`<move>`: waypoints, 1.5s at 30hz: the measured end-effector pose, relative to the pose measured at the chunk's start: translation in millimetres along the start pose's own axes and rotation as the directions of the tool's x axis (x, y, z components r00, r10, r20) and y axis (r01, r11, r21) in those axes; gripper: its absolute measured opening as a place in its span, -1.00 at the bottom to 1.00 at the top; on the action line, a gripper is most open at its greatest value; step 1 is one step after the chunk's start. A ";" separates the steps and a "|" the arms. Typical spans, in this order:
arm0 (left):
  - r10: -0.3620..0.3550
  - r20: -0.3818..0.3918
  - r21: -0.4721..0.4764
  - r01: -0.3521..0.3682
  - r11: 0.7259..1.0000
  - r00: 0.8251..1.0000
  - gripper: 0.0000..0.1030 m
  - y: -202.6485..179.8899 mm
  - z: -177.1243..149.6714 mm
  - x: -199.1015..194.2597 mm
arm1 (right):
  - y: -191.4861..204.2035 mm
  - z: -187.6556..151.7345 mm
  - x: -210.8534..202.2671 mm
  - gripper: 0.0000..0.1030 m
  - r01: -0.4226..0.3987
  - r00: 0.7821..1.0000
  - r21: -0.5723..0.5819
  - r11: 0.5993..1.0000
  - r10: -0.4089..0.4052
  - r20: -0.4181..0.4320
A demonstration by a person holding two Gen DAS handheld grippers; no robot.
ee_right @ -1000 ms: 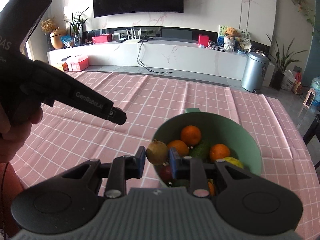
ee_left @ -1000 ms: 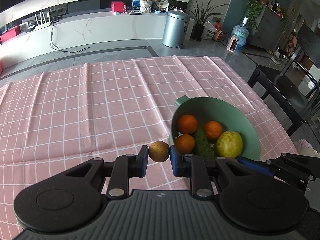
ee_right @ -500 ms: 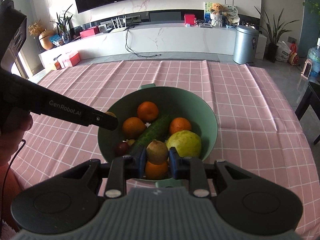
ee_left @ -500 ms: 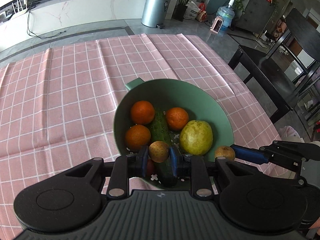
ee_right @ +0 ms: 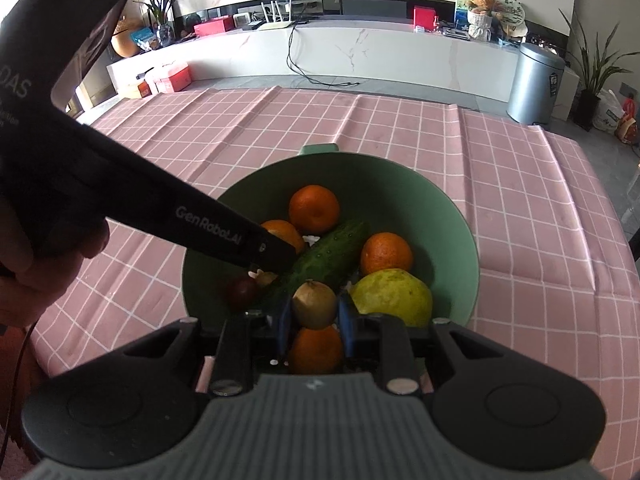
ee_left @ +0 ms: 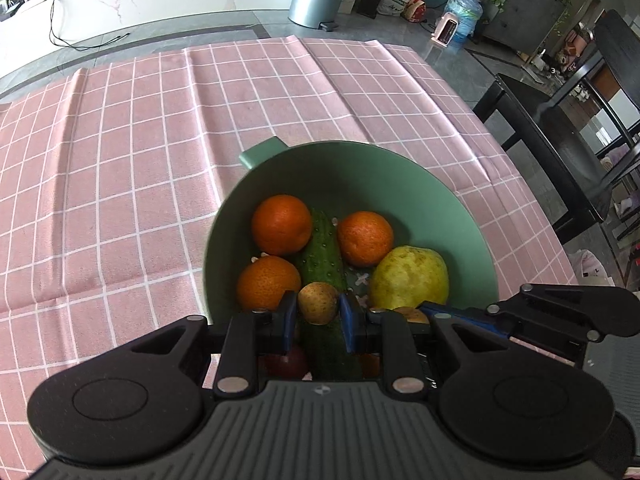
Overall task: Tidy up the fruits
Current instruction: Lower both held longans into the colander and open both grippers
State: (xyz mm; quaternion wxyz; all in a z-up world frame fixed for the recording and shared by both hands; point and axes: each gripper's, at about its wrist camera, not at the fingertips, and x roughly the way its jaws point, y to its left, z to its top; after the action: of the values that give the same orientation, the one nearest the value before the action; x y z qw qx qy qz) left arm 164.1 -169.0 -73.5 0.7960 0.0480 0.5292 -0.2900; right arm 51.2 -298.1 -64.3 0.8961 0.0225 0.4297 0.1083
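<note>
Left gripper [ee_left: 318,317]: clamped on a small tan fruit [ee_left: 318,303], poised over the bowl's near rim, angled downward.
Right gripper [ee_right: 314,316]: clamped on a brownish round fruit [ee_right: 314,305], reaching in from 6 o'clock; seen from the left wrist at 3 o'clock.
Left hand [ee_right: 48,280]: wrapped around the black handle at 9 o'clock.
Green bowl [ee_left: 440,208]: on pink checked cloth [ee_left: 140,160], handle at 11 o'clock.
Contents: three oranges [ee_left: 281,224], cucumber [ee_left: 323,258] through the centre, yellow-green pear [ee_left: 408,278] at 3 o'clock.
</note>
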 end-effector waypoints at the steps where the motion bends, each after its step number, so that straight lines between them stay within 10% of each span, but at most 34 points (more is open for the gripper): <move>1: 0.001 -0.001 -0.002 -0.001 1.000 1.000 -0.50 1.5 0.2 0.2 | 0.5 1.1 4.7 -0.59 -0.001 1.000 -0.004 1.000 0.001 -0.007; 28: -0.090 -0.039 0.057 0.092 0.994 0.995 -0.49 -20.5 17.2 31.6 | -21.0 -1.5 -7.2 -0.32 0.090 0.996 0.052 0.995 -0.091 0.012; 32: -0.089 -0.042 0.057 0.091 0.994 0.995 -0.23 -20.4 18.4 29.1 | -20.1 -2.7 -5.8 -0.32 0.095 0.995 0.063 0.993 -0.096 0.006; 45: -0.010 0.174 0.076 -0.004 0.997 0.985 -0.09 -22.5 14.9 -72.8 | -6.9 7.4 -46.6 -0.30 0.121 0.987 0.157 0.980 -0.136 0.086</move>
State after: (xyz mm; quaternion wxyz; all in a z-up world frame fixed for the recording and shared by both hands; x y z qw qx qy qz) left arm 144.9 -163.4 1.5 0.8363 0.0521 0.4462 -0.3142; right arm 29.8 -314.4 -24.9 0.9166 0.0677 0.3937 0.0162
